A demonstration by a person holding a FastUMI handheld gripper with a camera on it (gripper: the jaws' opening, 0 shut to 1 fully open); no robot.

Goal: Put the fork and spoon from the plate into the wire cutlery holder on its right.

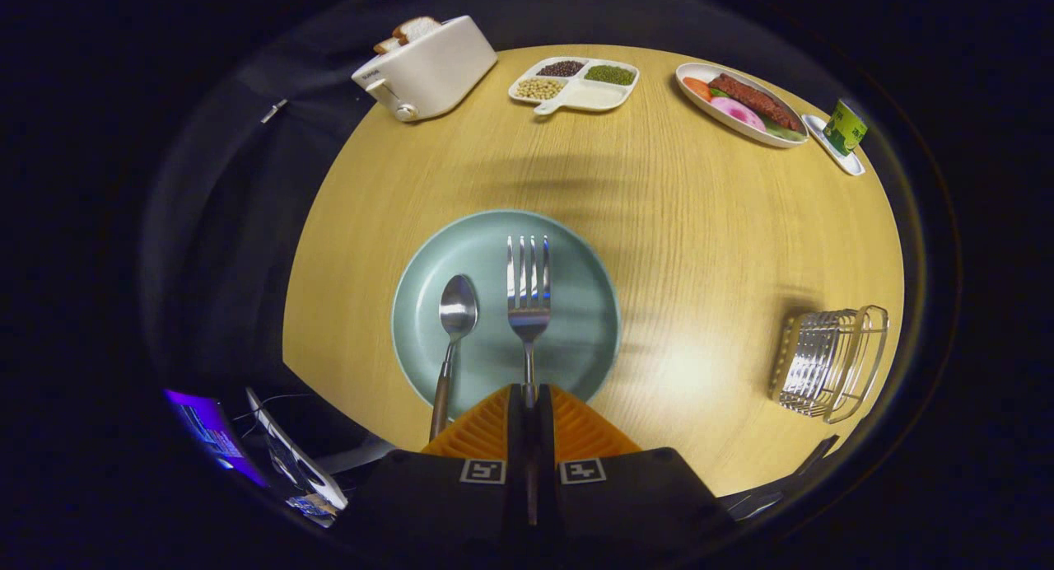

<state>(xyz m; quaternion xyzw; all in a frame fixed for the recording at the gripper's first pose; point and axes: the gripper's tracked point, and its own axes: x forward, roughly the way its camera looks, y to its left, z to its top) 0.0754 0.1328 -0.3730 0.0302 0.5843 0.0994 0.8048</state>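
Both fingers of the tool [530,399] clamp the fork [528,290] handle; lift it level, then carry right to the holder [830,362].

One fork [528,286]; one spoon [458,308]

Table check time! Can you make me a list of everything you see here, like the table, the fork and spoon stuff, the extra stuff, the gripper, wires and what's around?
Surface: round wooden table, bare in the middle.
Job's things: fork and spoon lie side by side on the green plate; wire cutlery holder stands to the plate's right, nothing seen in it.
Clutter: toaster with bread, divided tray of beans, oval plate of food, green cup on a small dish, all on the far side.
Gripper: gripper closed on the fork's handle.
Cables: thin wire beside the table near the spoon's handle.
Surroundings: dark booth; lit screen below the table edge.
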